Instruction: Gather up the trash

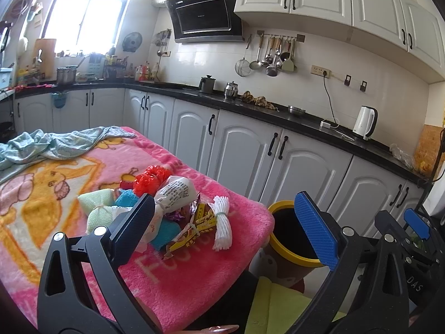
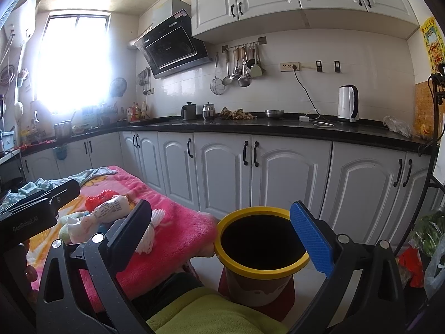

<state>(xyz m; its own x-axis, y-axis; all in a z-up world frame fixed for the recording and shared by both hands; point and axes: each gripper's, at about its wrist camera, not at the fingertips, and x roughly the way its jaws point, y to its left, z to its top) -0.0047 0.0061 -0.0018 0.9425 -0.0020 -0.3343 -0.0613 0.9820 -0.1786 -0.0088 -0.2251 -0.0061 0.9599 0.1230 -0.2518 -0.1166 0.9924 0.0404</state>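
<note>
A pile of trash lies on the pink blanket (image 1: 194,272): a white printed packet (image 1: 175,190), a red net (image 1: 151,178), a yellow snack wrapper (image 1: 194,222), a white foam net bundle (image 1: 222,222), green (image 1: 96,207) and blue (image 1: 164,233) sponges. A yellow-rimmed bin (image 1: 283,239) stands right of the table; it also shows in the right wrist view (image 2: 261,239). My left gripper (image 1: 225,228) is open and empty, above the pile's right edge. My right gripper (image 2: 222,236) is open and empty, over the bin's left rim. The packet (image 2: 111,208) shows there too.
White cabinets (image 2: 222,167) with a black counter (image 2: 278,128) run behind the table and bin. A crumpled light-blue cloth (image 1: 41,144) lies at the table's far end. A yellow-green cloth (image 2: 217,314) is below the grippers. Bags (image 2: 422,245) sit on the floor at right.
</note>
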